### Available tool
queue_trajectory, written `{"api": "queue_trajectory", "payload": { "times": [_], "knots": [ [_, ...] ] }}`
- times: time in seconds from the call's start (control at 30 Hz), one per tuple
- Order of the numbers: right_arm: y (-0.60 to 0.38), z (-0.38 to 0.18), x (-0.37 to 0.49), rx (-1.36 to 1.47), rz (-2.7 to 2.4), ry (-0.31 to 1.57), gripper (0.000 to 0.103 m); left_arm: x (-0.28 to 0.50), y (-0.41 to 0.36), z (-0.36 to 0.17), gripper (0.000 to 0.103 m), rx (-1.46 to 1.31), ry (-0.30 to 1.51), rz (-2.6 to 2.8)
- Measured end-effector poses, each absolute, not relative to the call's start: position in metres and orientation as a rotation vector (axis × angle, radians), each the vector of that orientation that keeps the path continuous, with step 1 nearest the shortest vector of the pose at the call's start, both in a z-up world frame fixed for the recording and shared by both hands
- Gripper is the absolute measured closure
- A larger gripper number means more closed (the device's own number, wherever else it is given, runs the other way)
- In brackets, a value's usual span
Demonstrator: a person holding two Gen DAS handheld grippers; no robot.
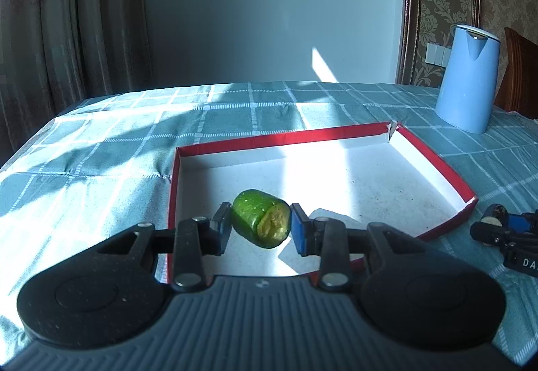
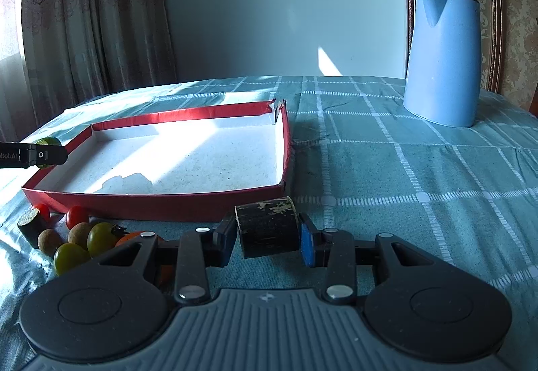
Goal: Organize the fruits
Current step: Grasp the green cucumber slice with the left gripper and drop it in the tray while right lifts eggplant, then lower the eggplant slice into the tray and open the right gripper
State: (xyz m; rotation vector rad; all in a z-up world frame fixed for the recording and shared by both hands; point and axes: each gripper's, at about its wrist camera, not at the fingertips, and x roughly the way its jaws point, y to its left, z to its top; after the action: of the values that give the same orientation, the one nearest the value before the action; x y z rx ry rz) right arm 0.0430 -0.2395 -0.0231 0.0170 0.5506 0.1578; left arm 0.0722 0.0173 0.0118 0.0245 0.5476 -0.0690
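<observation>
Crosswise, left gripper [image 1: 259,226] clamps green cucumber piece [image 1: 260,223], cut end facing camera

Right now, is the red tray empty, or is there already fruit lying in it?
Empty. The right wrist view shows the red tray with a bare white floor; the green cucumber piece is held above it.

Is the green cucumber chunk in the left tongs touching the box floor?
Apart. The left wrist view shows the cucumber chunk clamped in the left tongs, with its shadow cast separately on the floor of the box below.
</observation>
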Motion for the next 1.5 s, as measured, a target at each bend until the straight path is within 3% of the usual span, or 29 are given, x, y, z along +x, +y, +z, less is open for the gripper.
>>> {"api": "queue_trajectory", "payload": {
  "times": [0.33, 0.6, 0.7, 0.77, 0.97, 1.5],
  "knots": [
    [-0.24, -0.024, 0.044, 0.022, 0.151, 0.561, 0.065, 0.13, 0.028, -0.017, 0.07, -0.001, 0.705, -0.034],
    [-0.235, -0.023, 0.045, 0.01, 0.153, 0.559, 0.065, 0.133, 0.032, -0.021, 0.068, -0.021, 0.712, -0.046],
    [-0.23, -0.018, 0.047, 0.0, 0.163, 0.551, 0.065, 0.126, 0.031, -0.019, 0.062, 0.002, 0.69, -0.045],
    [-0.225, -0.012, 0.05, -0.009, 0.173, 0.54, 0.065, 0.117, 0.031, -0.014, 0.05, 0.017, 0.651, -0.044],
    [-0.199, 0.004, 0.075, -0.075, 0.196, 0.5, 0.065, 0.086, 0.042, -0.003, 0.031, -0.002, 0.537, -0.035],
    [-0.154, -0.012, 0.147, -0.162, 0.199, 0.603, 0.065, 0.068, 0.08, -0.008, 0.027, -0.134, 0.531, 0.027]
  ]
}}
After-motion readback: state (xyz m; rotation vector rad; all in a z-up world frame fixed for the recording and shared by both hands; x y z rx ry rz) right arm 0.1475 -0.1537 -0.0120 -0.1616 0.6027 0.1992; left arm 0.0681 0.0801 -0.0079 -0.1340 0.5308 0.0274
